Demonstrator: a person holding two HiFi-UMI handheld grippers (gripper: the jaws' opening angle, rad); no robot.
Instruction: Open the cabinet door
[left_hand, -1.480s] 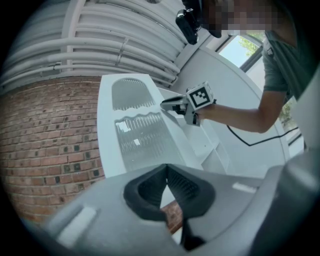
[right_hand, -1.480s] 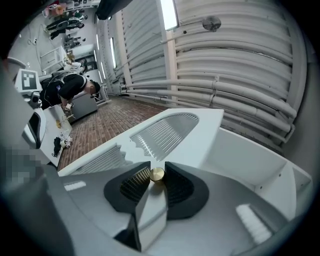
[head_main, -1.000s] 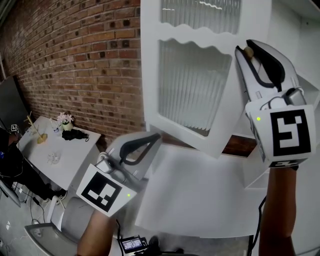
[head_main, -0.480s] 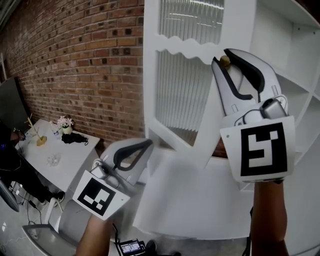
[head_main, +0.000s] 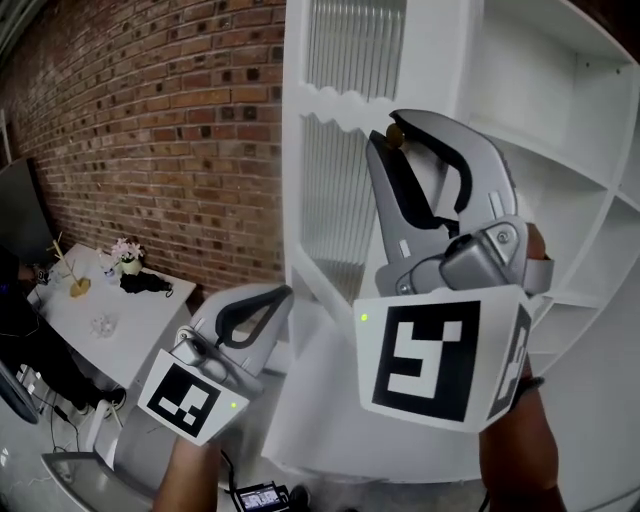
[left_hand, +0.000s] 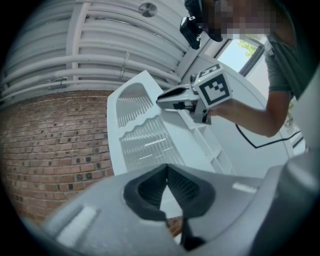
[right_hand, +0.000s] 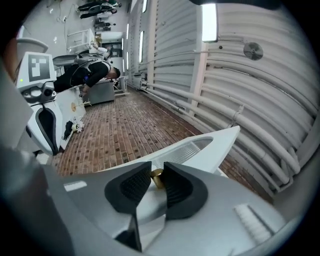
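Head view.
- Right gripper (head_main: 392, 132): raised at centre, clenched on the small brass knob (head_main: 396, 135) of the cabinet door (head_main: 335, 200). Its jaws have just been closing, with the knob between them.
- Cabinet door: white frame, ribbed glass panels, scalloped rail. It is swung out from the white cabinet (head_main: 540, 90), whose bare shelves show to the right.
- Left gripper (head_main: 283, 293): low and left, clenched on nothing, apart from the door.
- White flat surface (head_main: 330, 410): below the door.
- Brick wall (head_main: 150, 120): fills the left, running far.
- White table (head_main: 140, 315): far left against the wall, with a small pot of flowers (head_main: 127, 245).

Left gripper view.
- Pads meet at the tips, nothing between them.
- Beyond them: the door's ribbed panels, brick to the left, and a white ceiling (left_hand: 100, 45) with pipes running along it.
- The right gripper is at the door's far edge.

Right gripper view.
- Both pads press on the knob's sides.
- The door's white edge runs away behind it.
- Brick wall and white pipes lie beyond.
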